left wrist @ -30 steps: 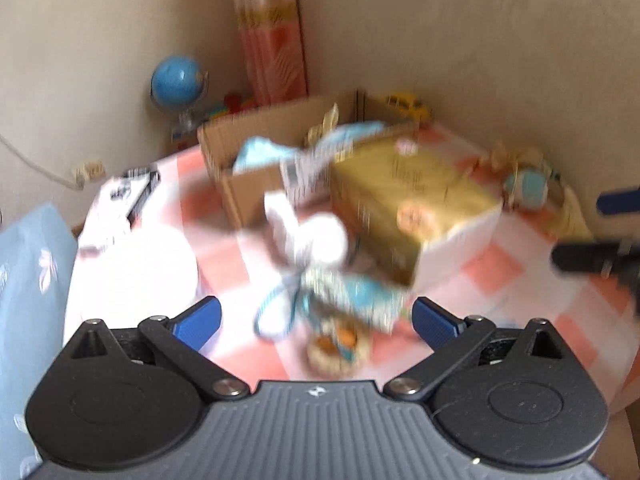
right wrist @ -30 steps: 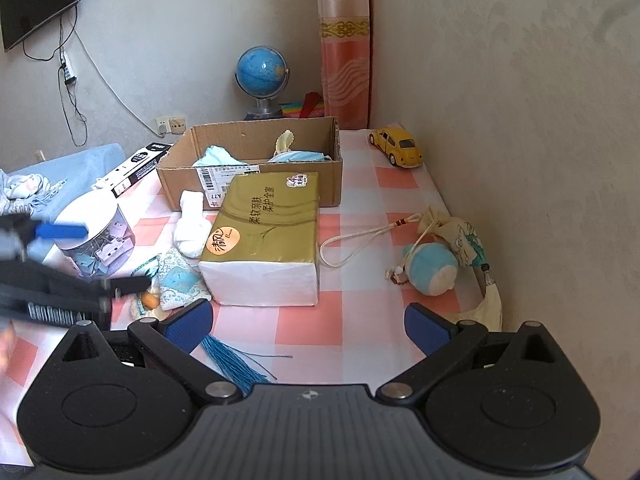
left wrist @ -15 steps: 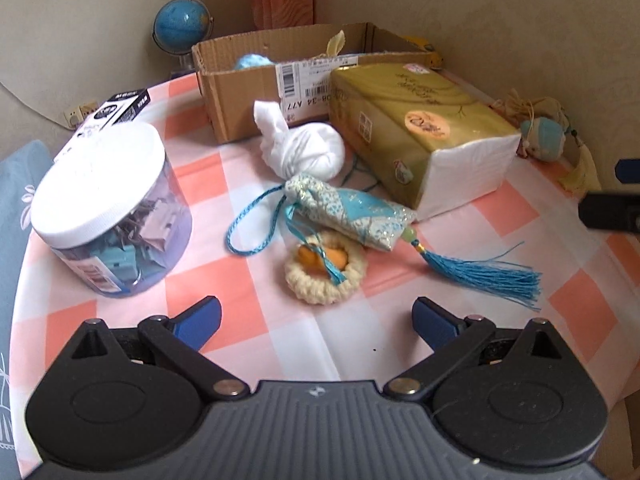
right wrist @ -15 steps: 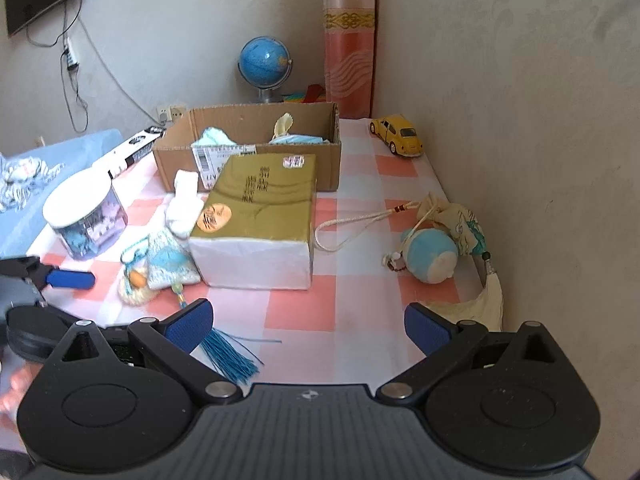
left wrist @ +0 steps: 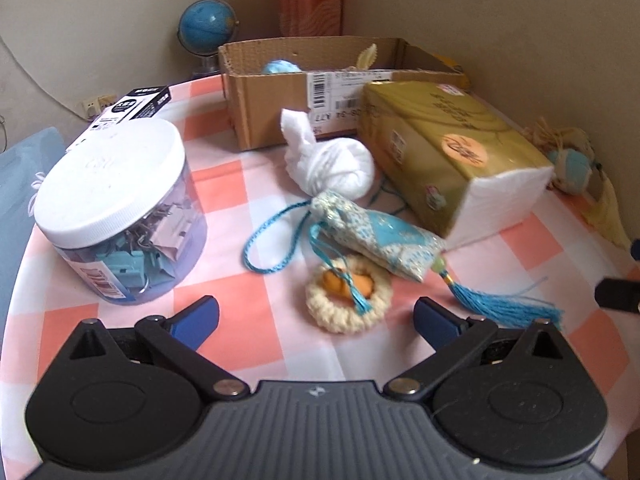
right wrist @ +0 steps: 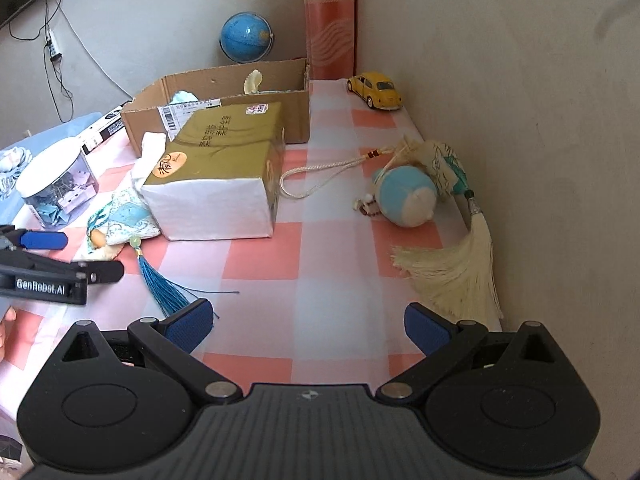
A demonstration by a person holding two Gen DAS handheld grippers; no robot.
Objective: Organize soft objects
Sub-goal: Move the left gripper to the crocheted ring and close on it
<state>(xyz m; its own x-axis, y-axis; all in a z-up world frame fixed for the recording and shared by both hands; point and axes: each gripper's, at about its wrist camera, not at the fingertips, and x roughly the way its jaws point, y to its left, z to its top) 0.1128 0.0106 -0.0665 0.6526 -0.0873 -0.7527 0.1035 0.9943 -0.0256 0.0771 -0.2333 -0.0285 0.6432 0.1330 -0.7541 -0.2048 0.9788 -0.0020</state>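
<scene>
both grippers are held above the checked desk (right wrist: pixel 260 264), jaws spread wide, nothing gripped. left gripper (left wrist: pixel 316 316) is aimed at the crocheted ring (left wrist: pixel 348 294), w/ the blue sachet (left wrist: pixel 380 236) lying partly over it & the white sock ball (left wrist: pixel 332 164) just behind. right gripper (right wrist: pixel 306 322) is over bare cloth; blue plush ball (right wrist: pixel 408 196) & cream tassel (right wrist: pixel 452 272) lie near the wall. cardboard box (right wrist: pixel 224 108) sits behind the tissue pack (right wrist: pixel 224 172).
</scene>
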